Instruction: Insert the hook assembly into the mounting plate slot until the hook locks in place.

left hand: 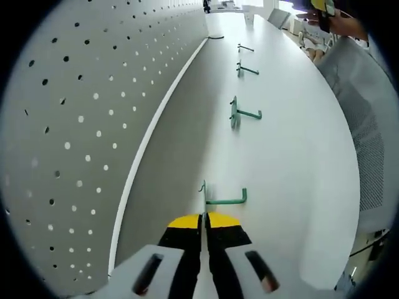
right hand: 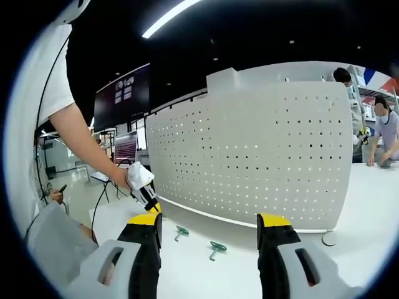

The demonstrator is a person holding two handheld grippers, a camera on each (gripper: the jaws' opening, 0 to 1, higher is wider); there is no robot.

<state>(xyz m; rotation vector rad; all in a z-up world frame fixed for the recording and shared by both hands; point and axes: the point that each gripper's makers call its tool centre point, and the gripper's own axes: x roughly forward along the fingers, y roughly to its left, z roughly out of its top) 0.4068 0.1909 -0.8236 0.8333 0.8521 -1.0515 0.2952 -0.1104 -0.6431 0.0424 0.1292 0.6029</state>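
Observation:
A white pegboard mounting plate stands upright along the left of the white table. Several green hooks lie in a row on the table beside it; the nearest hook lies just past my left gripper, whose yellow-tipped jaws are shut together with nothing visibly between them. The right gripper view faces the pegboard head on. My right gripper stands open and wide, with two green hooks on the table beyond the jaws. A person's hand holds the left gripper at the board's left end.
The pegboard rests on a round foot at its right corner. A cable lies at the table's far end. People crouch beyond the board on the right. A grey mesh chair back stands along the table's right edge.

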